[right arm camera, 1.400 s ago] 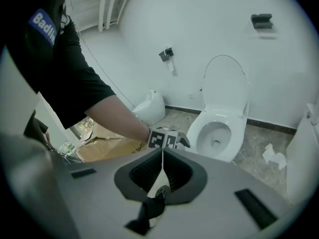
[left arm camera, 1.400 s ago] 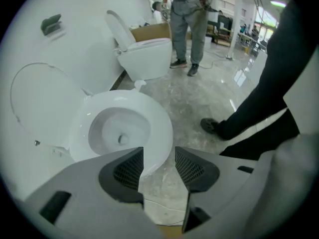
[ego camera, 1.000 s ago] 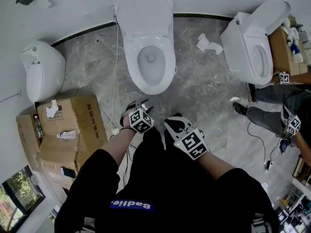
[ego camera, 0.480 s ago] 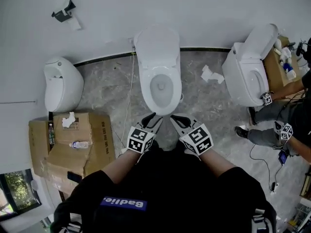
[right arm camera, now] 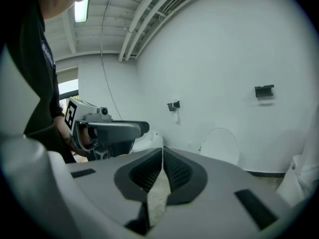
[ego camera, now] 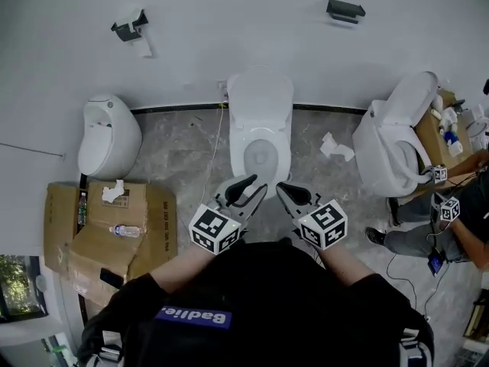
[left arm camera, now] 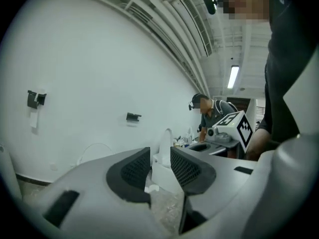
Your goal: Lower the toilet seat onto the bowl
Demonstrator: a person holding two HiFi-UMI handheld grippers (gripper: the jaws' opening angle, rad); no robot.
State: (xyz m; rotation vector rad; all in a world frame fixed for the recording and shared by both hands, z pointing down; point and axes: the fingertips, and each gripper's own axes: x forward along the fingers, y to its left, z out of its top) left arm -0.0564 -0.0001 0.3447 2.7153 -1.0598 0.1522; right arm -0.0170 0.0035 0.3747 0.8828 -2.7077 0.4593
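1. Found left gripper level before the toilet, jaws spread, just been closing, nothing between them.
2. Noted toilet seat raised, upright against the wall behind the bowl, touched by neither gripper.
3. Found right gripper beside the left, jaws pressed together, empty.
4. Recorded second toilet at far right.
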